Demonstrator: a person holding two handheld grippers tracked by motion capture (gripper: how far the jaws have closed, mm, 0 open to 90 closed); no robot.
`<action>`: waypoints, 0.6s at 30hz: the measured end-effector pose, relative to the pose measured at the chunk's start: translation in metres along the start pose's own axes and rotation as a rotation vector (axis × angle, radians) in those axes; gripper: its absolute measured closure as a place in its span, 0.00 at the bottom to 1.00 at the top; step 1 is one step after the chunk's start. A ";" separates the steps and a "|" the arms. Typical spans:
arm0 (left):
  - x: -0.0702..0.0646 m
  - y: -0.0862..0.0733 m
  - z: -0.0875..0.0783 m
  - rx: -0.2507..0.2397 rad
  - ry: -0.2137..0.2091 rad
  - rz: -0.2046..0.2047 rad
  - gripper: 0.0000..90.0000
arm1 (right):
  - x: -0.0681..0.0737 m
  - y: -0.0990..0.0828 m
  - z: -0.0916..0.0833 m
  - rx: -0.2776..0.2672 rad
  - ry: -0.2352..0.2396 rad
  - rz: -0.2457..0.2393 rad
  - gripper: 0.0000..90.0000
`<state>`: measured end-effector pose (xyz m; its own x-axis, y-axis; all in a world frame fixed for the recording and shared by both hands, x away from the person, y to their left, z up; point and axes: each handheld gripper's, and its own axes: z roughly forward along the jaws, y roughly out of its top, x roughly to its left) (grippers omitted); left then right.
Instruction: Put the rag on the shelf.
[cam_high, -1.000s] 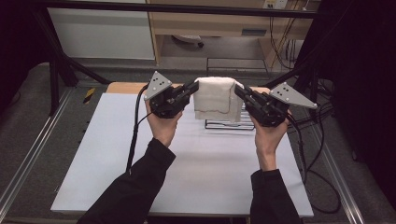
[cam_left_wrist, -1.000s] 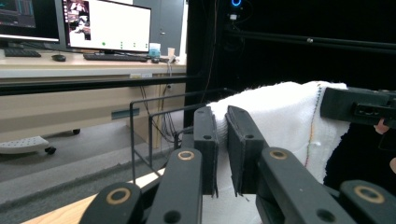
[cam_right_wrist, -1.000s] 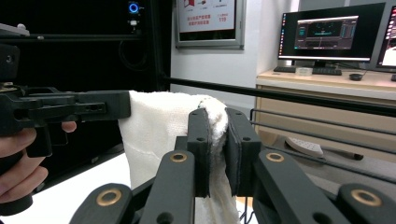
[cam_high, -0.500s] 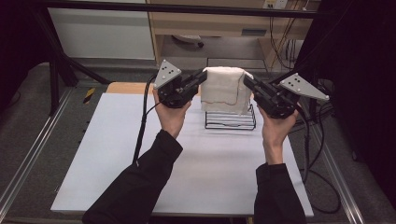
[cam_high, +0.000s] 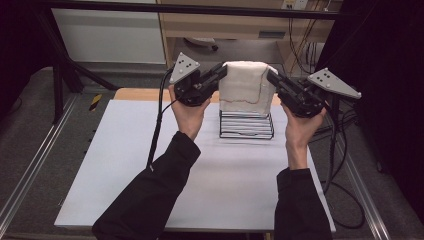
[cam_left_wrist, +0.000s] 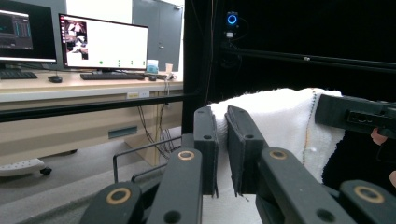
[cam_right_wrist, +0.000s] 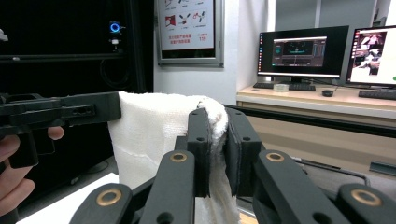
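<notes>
A lit monitor (cam_left_wrist: 103, 41) and keyboard (cam_left_wrist: 114, 75) sit on a beige desk (cam_left_wrist: 70, 86) behind the table

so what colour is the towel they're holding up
White towel, with a thin darker stitched line near one edge; clearest in the high view.

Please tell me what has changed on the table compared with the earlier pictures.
Both grippers, left gripper and right gripper, have lifted the white towel up off the wire rack and away from the person. Each stays shut on a top corner. The rack has stayed in place.
</notes>
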<state>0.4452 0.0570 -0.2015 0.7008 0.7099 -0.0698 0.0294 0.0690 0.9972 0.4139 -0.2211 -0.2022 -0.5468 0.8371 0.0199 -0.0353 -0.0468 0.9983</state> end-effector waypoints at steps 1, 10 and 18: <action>0.000 0.001 0.001 0.000 0.000 0.002 0.92 | -0.001 0.001 0.000 -0.002 -0.002 0.002 0.90; -0.003 0.015 0.014 -0.010 0.007 0.026 0.91 | -0.011 0.013 0.005 -0.017 -0.029 0.001 0.91; -0.001 0.023 0.031 -0.002 0.011 0.026 0.91 | -0.020 0.023 0.008 -0.019 -0.050 -0.007 0.90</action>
<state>0.4668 0.0362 -0.1774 0.6932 0.7193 -0.0442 0.0099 0.0517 0.9986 0.4306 -0.2347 -0.1797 -0.5043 0.8634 0.0163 -0.0549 -0.0510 0.9972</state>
